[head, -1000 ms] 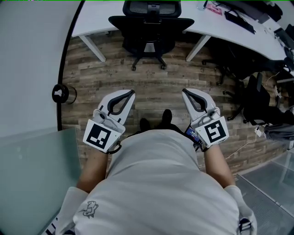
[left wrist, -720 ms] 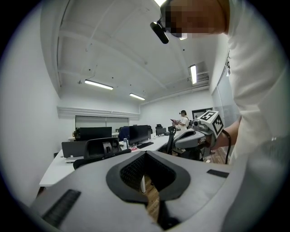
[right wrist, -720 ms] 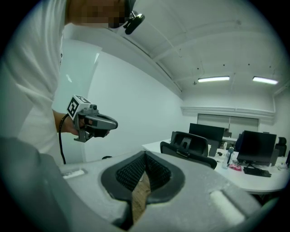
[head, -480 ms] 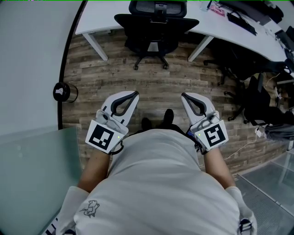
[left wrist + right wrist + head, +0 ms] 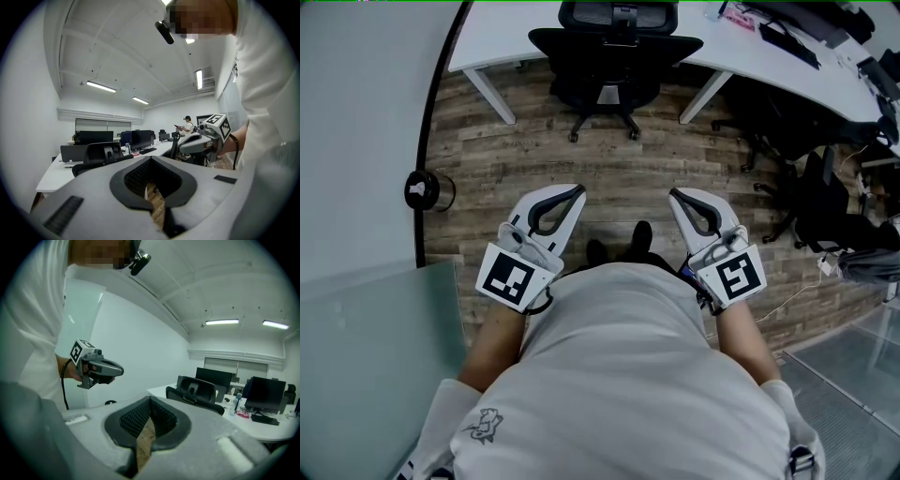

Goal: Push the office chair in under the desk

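Note:
The black office chair [image 5: 614,58] stands at the top of the head view, its seat out from the white desk [image 5: 492,37] and its back toward the desk. My left gripper [image 5: 577,191] and right gripper [image 5: 673,195] are held side by side in front of my body, well short of the chair and pointing toward it. Both are shut with nothing between the jaws. In the left gripper view the chair [image 5: 101,154] shows beyond the closed jaws, with the right gripper [image 5: 202,140] beside it. The right gripper view shows the chair [image 5: 197,391] and the left gripper [image 5: 96,369].
A wood-plank floor [image 5: 609,169] lies between me and the chair. A black round object [image 5: 420,190] sits by the left wall, with a glass panel [image 5: 366,356] below it. More dark chairs [image 5: 811,192] and cables crowd the right. A keyboard [image 5: 787,42] lies on the desk. A person [image 5: 187,125] stands far off.
The two grippers have edged slightly closer together and a touch forward. The chair stays in place, and both jaws stay shut.

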Demonstrator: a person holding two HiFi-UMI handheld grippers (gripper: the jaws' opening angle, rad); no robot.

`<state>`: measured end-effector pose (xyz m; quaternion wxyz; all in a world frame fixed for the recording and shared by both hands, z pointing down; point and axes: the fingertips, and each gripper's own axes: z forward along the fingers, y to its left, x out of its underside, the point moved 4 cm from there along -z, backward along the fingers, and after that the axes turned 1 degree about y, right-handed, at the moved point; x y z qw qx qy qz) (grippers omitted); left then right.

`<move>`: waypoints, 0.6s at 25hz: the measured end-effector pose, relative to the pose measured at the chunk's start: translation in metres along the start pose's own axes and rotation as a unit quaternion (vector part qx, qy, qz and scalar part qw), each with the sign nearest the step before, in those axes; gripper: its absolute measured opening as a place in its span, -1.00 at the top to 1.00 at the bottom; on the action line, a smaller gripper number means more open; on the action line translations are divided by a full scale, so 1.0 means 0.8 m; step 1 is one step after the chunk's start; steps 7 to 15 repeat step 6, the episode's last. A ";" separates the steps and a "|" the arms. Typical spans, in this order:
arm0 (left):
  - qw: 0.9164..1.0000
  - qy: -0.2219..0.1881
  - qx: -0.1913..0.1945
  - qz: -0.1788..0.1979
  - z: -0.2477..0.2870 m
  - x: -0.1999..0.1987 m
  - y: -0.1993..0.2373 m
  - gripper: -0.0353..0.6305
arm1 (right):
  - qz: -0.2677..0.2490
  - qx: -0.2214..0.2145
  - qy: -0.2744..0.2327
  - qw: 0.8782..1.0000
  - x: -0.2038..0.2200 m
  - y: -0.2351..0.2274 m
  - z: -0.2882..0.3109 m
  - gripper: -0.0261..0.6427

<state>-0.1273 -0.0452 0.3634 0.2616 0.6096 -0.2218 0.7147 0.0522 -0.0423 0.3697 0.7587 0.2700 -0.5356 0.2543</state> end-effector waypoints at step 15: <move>1.000 0.001 0.005 -0.002 0.002 0.003 0.007 0.90 | 0.001 0.001 0.002 1.000 -0.001 0.001 0.005 0.91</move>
